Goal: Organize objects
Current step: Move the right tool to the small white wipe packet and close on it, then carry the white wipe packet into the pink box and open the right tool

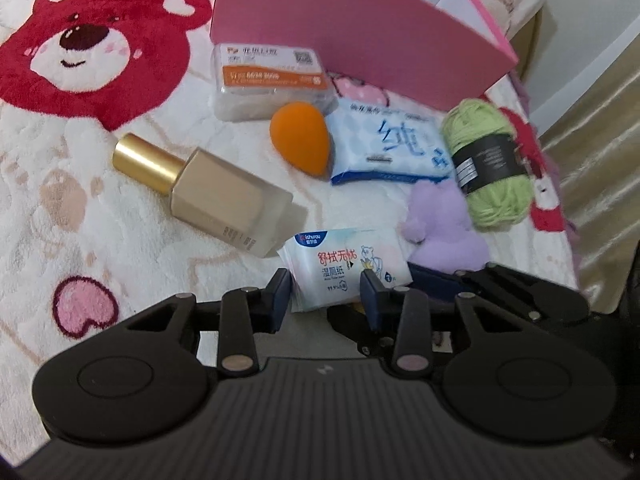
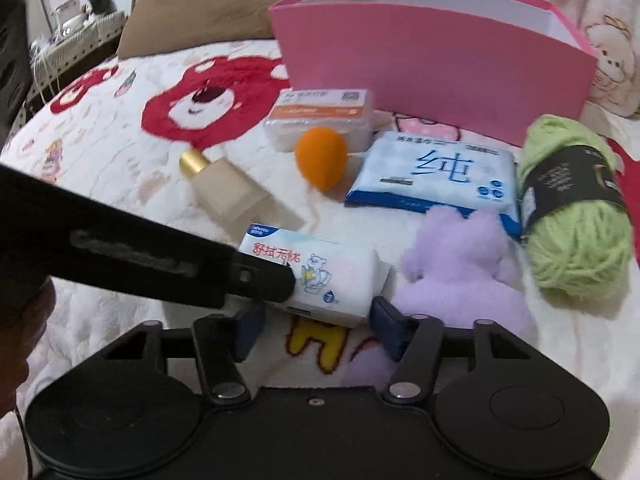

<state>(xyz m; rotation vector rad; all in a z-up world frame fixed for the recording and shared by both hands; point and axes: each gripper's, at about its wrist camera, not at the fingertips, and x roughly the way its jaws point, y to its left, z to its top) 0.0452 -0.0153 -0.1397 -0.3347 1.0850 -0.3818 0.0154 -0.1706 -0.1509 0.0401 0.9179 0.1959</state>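
My left gripper (image 1: pixel 325 294) is clamped on the small wet-wipe pack (image 1: pixel 347 268), which sits at the near edge of the bear blanket (image 1: pixel 60 208), just left of the purple plush (image 1: pixel 444 228). My right gripper (image 2: pixel 318 326) stands half open, its pads either side of the pack's near end, touching nothing. The pink box (image 2: pixel 432 76) stands far behind.

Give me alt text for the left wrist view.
The left hand-held gripper is shut on a small wet-wipe pack on a bear-print blanket. Beyond lie a gold-capped bottle, orange makeup sponge, green yarn and an open pink box.
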